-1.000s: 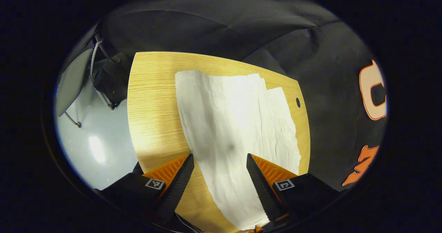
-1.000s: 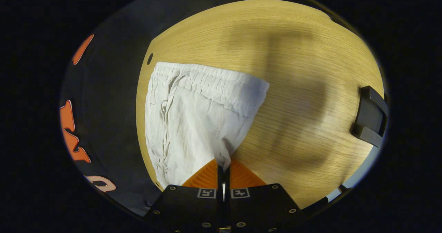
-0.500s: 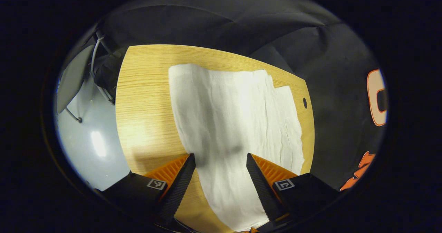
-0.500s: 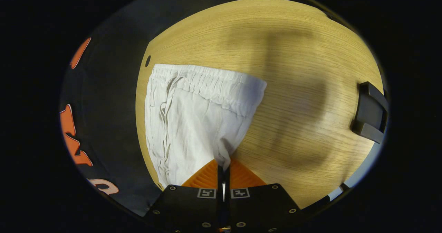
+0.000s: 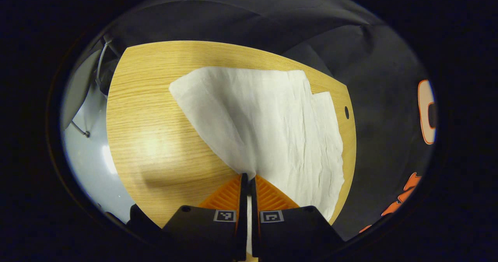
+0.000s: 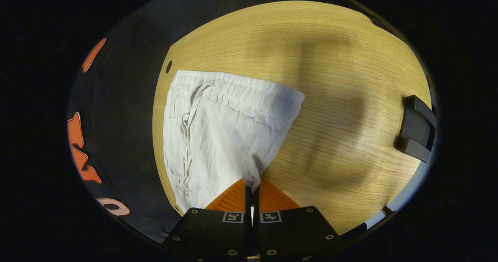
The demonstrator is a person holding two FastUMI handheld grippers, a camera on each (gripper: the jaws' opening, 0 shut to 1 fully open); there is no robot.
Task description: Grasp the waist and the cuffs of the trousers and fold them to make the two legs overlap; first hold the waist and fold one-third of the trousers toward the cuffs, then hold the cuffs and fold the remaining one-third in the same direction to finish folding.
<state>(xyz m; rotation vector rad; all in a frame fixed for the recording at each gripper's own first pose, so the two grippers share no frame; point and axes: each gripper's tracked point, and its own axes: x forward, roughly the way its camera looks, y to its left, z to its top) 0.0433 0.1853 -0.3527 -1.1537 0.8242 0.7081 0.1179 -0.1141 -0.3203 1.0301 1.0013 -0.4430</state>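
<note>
Wooden tabletop (image 5: 155, 137) spans both views' centres. White trousers (image 5: 272, 118) lie across it, elastic waistband (image 6: 241, 93) at centre-left of the right gripper view. Left gripper (image 5: 247, 178) is pinched on the leg fabric; right gripper (image 6: 252, 186) is pinched on cloth below the waistband.

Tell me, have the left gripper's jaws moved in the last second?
Yes. The left gripper has closed its jaws on the trousers, lifting the cloth's near edge off the table.
</note>
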